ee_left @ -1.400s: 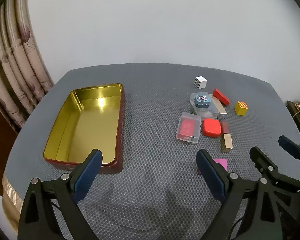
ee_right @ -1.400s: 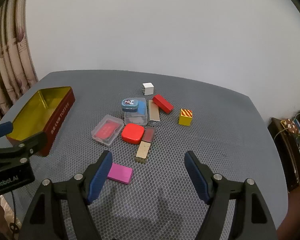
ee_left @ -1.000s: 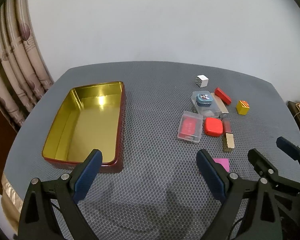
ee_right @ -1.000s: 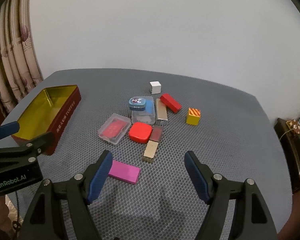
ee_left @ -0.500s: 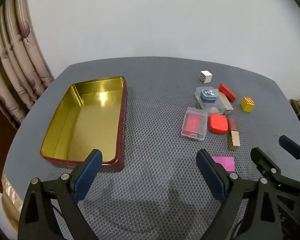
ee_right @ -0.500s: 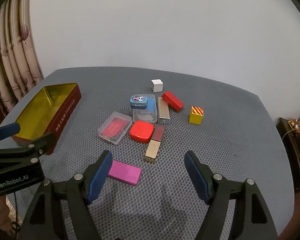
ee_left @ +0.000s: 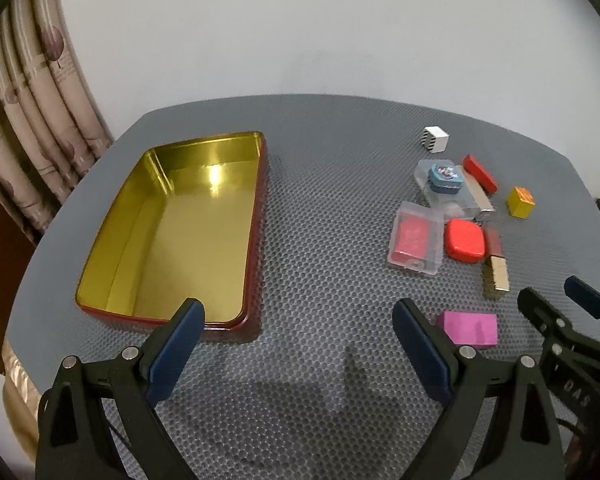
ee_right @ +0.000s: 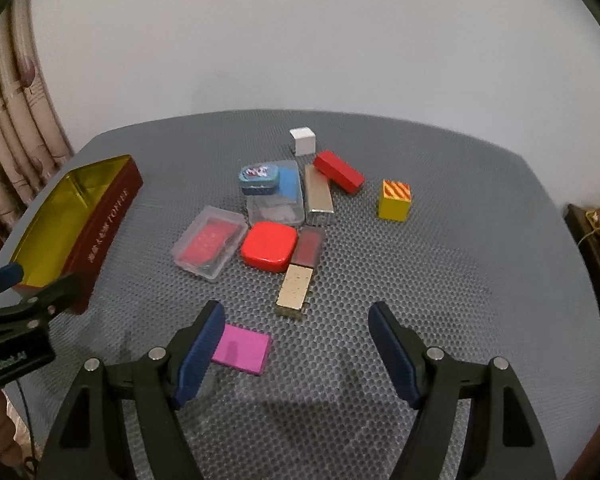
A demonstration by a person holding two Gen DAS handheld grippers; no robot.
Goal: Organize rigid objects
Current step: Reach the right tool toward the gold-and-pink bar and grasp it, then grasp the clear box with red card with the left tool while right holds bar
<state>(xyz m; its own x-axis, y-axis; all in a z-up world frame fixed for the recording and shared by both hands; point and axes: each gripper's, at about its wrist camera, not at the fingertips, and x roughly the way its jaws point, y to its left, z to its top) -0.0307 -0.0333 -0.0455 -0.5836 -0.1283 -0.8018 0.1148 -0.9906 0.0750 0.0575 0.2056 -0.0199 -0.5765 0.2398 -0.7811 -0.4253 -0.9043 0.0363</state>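
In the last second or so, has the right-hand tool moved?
Yes. The right gripper drew back: in its own view the pink block now sits clear beside its jaws, closer to the white cube.

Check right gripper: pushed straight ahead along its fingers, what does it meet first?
Likely the gold bar, lying ahead between the open fingers of the right gripper. The pink block sits beside the left fingertip and could be clipped first; depth is unclear.
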